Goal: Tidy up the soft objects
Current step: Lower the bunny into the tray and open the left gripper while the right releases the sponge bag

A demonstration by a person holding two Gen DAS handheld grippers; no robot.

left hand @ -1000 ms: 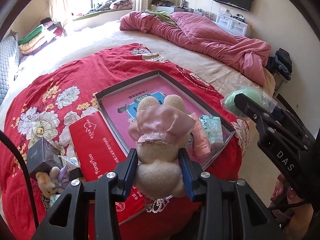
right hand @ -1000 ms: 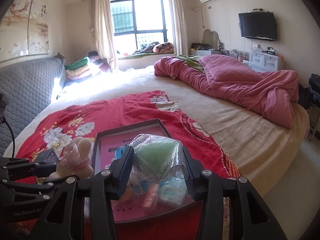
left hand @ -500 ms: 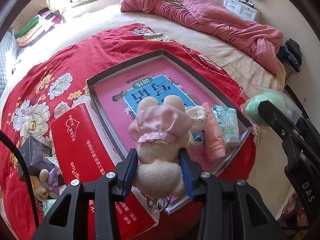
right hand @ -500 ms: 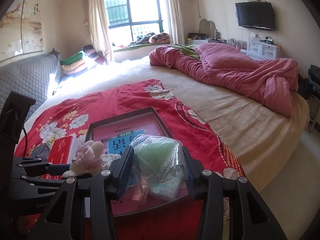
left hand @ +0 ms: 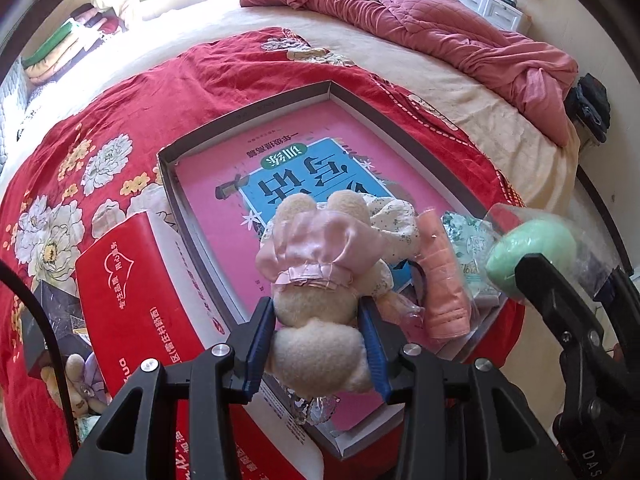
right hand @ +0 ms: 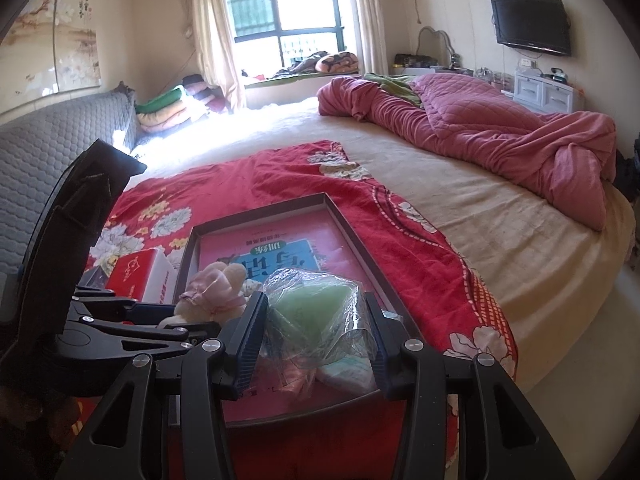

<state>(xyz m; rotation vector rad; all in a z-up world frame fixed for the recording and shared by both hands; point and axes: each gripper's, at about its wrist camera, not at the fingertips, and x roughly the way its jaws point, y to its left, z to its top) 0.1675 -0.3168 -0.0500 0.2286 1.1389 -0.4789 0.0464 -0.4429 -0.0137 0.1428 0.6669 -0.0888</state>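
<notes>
Gripping a cream plush bunny in pink dress (left hand: 316, 280), left gripper (left hand: 318, 344) hangs over grey shallow tray (left hand: 248, 110); right gripper (right hand: 316, 332) clamps green sponge in clear plastic wrap (right hand: 316, 310).

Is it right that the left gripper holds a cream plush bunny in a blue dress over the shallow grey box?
Not quite. The cream plush bunny in the left gripper wears a pink dress, not blue, as the left wrist view shows. It is indeed held over the shallow grey box.

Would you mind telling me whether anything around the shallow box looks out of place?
Yes: the red tissue pack lies askew, its edge overlapping the shallow box's left rim, and a small plush toy sits wedged beside it.
</notes>
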